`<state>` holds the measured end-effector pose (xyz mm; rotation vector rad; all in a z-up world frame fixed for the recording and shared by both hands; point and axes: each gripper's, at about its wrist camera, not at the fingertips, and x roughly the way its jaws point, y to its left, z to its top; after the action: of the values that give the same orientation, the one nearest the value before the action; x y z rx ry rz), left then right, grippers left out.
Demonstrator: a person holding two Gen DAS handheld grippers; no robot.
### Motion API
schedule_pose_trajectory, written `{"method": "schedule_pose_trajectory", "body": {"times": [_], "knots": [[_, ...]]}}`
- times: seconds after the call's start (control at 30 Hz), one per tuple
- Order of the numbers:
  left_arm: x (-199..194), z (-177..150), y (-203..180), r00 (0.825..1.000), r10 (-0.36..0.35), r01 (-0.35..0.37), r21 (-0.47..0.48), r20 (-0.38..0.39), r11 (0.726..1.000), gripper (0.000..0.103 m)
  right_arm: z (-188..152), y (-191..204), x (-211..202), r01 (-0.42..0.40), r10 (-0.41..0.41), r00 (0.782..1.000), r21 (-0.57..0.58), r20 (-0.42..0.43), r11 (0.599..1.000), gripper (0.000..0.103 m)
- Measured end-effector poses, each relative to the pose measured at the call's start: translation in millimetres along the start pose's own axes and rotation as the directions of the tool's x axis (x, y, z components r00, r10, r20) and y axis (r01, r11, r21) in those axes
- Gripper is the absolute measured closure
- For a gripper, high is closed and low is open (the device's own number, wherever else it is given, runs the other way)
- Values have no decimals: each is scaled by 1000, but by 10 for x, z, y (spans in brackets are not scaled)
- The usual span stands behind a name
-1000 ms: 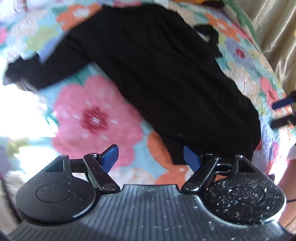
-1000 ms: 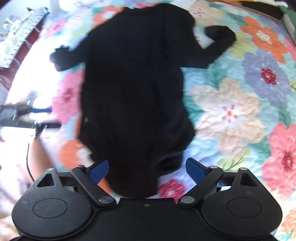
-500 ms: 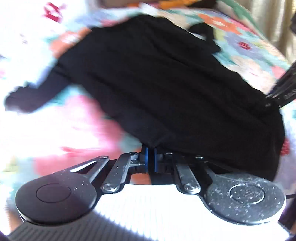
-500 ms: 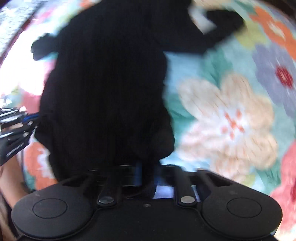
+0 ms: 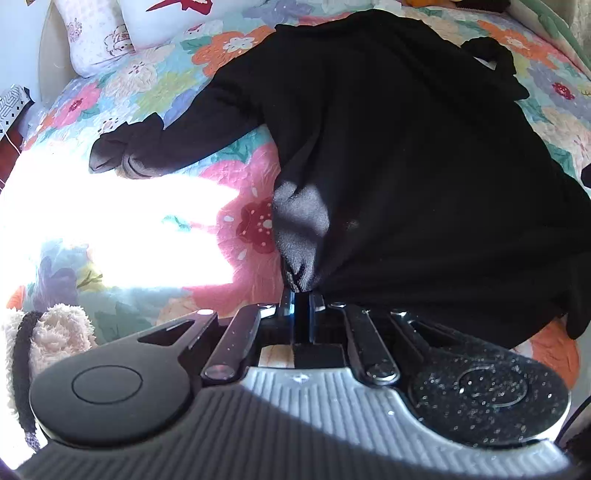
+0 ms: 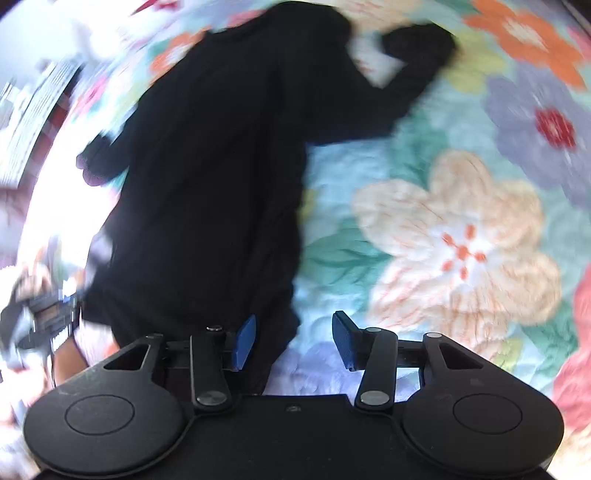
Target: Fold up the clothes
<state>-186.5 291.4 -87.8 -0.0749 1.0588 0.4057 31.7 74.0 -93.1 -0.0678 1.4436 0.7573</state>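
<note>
A black long-sleeved top (image 5: 406, 155) lies spread on a floral quilt (image 5: 243, 229). My left gripper (image 5: 302, 306) is shut on the near hem corner of the top, and the cloth bunches up just above the pads. In the right wrist view the same black top (image 6: 214, 177) runs away from me, one sleeve (image 6: 413, 70) bent at the far right. My right gripper (image 6: 291, 338) has its jaws opening; the other hem corner lies between the blue pads, which do not press on it. The left gripper (image 6: 51, 314) shows blurred at that view's left edge.
White pillows (image 5: 110, 33) sit at the head of the bed. A fluffy pink thing with a black band (image 5: 48, 332) lies at the near left. Strong sunlight washes out part of the quilt (image 5: 110, 221). A curtain (image 5: 580, 22) hangs at the far right.
Both grippers dropped onto the top's near hem and closed on it. The left one stays closed on its corner; the right one has since spread its jaws again.
</note>
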Motion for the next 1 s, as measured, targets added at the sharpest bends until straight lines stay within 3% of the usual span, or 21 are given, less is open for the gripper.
{"method": "schedule_pose_trajectory", "body": {"times": [0.07,0.1,0.13,0.17,0.27,0.4,0.47,0.5,0.63,0.77,0.83,0.87,0.9,1.0], "knots": [[-51,-25,-2,999,17,-16,-17,33,1000,97,42,-96,135,-21,24,999,78,-39,997,48],[-120,-26,27,997,38,-36,-22,66,999,97,42,-64,191,-39,44,997,69,-62,997,55],[-197,-19,74,993,67,-64,-27,98,998,97,42,7,206,-61,63,995,26,-74,998,86],[-275,-11,124,987,97,-94,-35,128,995,97,42,78,220,-83,81,993,-18,-87,996,99],[-395,-74,395,984,146,-134,-116,103,984,97,41,211,129,-70,65,995,-76,-70,995,97],[-229,-197,439,994,105,-105,-119,-6,987,98,90,165,9,-53,53,999,-33,-4,998,90],[-231,-187,393,997,71,-72,-111,-12,991,97,78,121,-8,-19,19,1000,9,24,1000,74],[-238,-177,369,998,54,-55,-108,-12,993,97,78,93,-14,-2,1,999,36,35,999,61],[-334,-102,291,1000,25,-24,-95,12,995,94,26,-139,35,-16,10,999,142,41,990,58],[-578,-18,217,996,-9,16,-82,84,996,70,21,-185,231,-129,133,991,182,-8,975,51],[-601,27,181,995,-15,23,-80,96,997,64,27,-9,342,-104,109,993,88,-53,991,56],[-570,48,158,995,-6,12,-69,96,998,63,16,117,363,-63,64,997,14,-50,998,67],[-533,68,135,995,5,0,-56,96,998,62,2,229,367,-30,27,999,-55,-47,998,95],[-314,124,181,999,23,-22,-49,22,999,61,-67,465,257,113,-119,993,-254,-8,961,97]]}}
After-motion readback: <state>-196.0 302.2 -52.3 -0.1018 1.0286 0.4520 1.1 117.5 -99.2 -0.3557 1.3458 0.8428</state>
